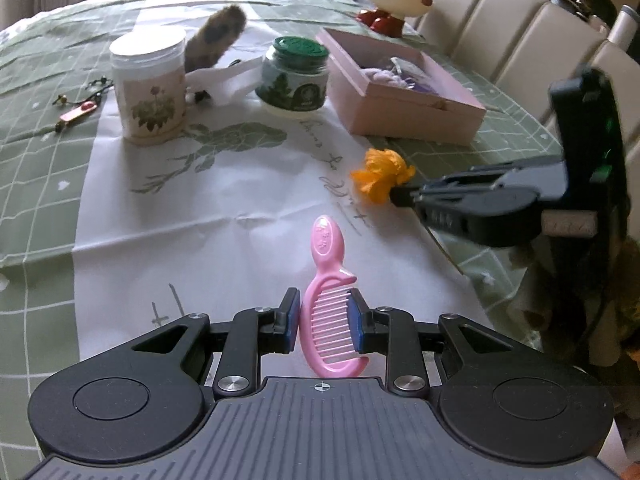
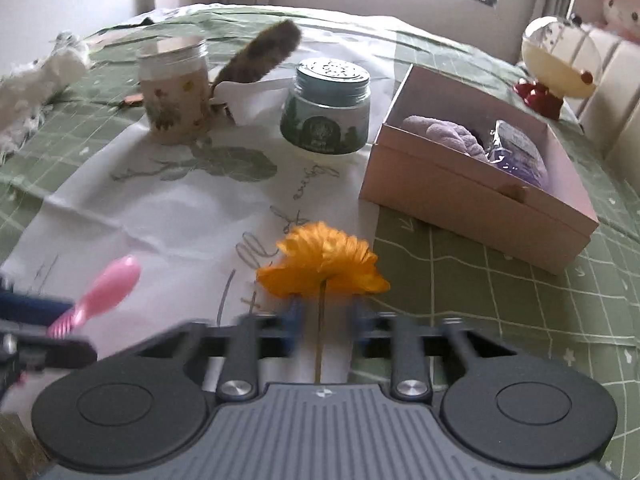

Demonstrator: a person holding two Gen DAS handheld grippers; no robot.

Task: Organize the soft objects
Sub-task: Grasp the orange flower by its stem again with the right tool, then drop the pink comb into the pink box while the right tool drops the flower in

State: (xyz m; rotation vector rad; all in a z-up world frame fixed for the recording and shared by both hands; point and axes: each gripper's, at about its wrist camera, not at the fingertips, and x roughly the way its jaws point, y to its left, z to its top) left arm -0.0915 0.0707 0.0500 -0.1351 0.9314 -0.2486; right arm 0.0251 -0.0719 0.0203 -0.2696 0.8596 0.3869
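Covering cloth: green grid tablecloth [image 1: 40,160] with a white printed runner [image 1: 200,220] on top; everything sits on it, clutter spread out for sorting.
Pink box [image 2: 460,200]: open, no lid on, far right of the runner. Purple soft items [image 2: 448,136] already lie inside, so it's likely the drop spot for soft things.
Floral jar [image 1: 150,92]: upright, lidded, back left. Hard item, probably just left standing.
Green jar [image 1: 294,80]: upright, lidded, between floral jar and box, apart from both.
Furry tail [image 1: 218,36]: brown, sticks up behind the floral jar. Soft, not yet in the box.
Left gripper [image 1: 324,318]: jaws clamped on the pink comb [image 1: 326,248], pads on the toothed end, handle pointing away. Comb is hard, so it's likely being taken out of the way rather than boxed.
Right gripper [image 1: 400,196]: blurred in its own view, where the thin stem runs between the fingers. From the left view the tips look pinched together at the bloom's base, so I read it as gripping the stem.
Orange flower [image 2: 324,260]: task item, petals just past the right fingertips, near the box's front corner, not in it yet. Held by the stem, probably so the petals don't crush.
Next: judged carry over the box wall, release beside the purple items.
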